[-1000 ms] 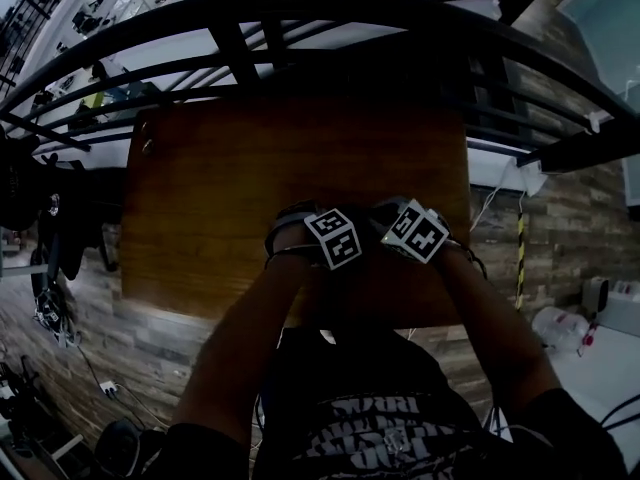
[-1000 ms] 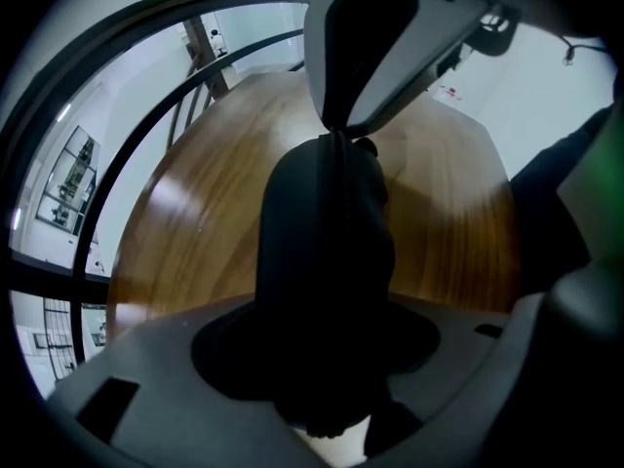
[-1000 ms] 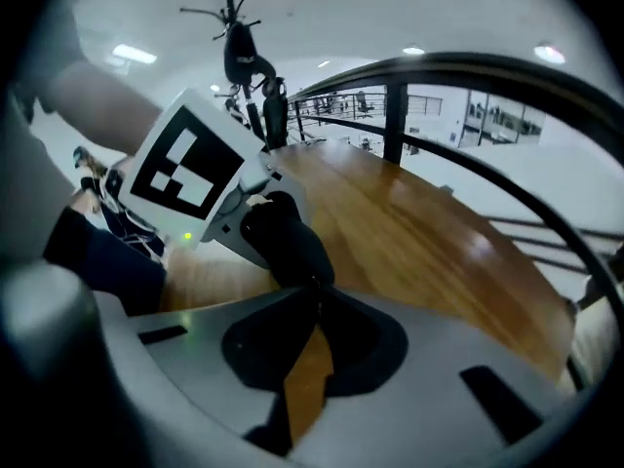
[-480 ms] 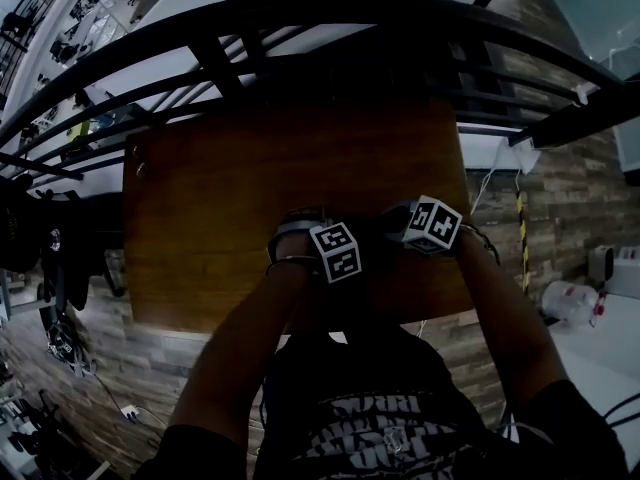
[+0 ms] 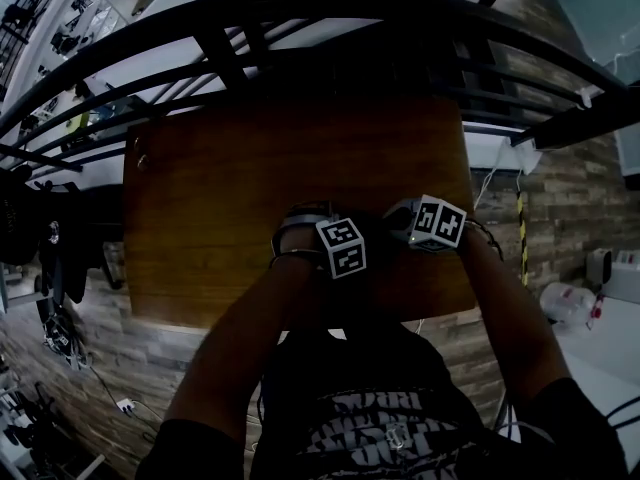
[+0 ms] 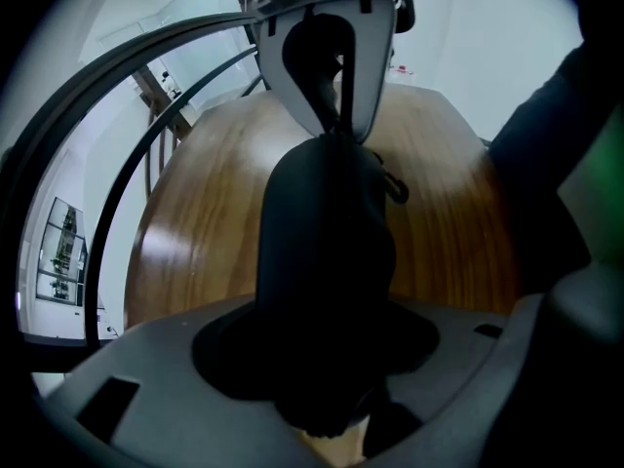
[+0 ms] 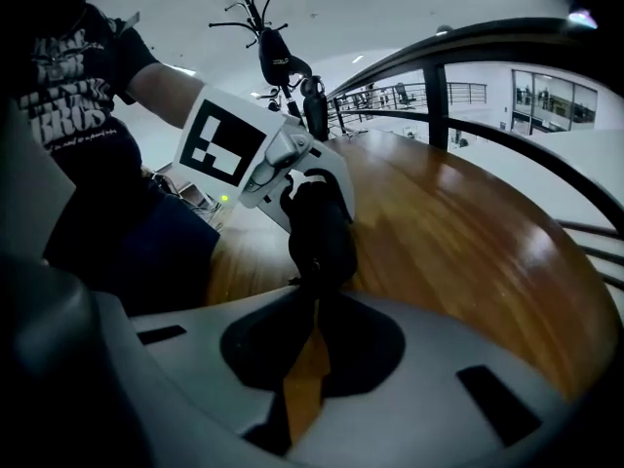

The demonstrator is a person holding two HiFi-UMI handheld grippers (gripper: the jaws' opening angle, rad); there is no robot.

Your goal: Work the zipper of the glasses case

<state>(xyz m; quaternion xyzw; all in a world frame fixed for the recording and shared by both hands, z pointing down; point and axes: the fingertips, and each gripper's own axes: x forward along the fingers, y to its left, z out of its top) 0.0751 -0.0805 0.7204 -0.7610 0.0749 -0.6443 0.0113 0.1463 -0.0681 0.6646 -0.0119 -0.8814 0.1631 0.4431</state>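
Note:
A black glasses case [image 6: 327, 242] stands on end between the jaws of my left gripper [image 6: 324, 310], which is shut on its body just above the wooden table [image 5: 230, 198]. My right gripper [image 7: 314, 295] has just been closing. Its tips now pinch a small tab at the case's [image 7: 320, 227] end, which looks like the zipper pull. From the left gripper view the right gripper [image 6: 336, 130] meets the case's far end. A small loop [image 6: 395, 189] hangs at the case's side. In the head view both grippers, left [image 5: 340, 243] and right [image 5: 428, 223], sit close together and hide the case.
The table's front edge [image 5: 300, 318] lies just under my forearms. A dark curved railing [image 5: 300, 18] runs beyond the table's far side. Bare wood stretches left and far of the grippers.
My right gripper has shifted a little to the right, away from the left one. The left gripper has stayed where it was, with its marker cube turned slightly.

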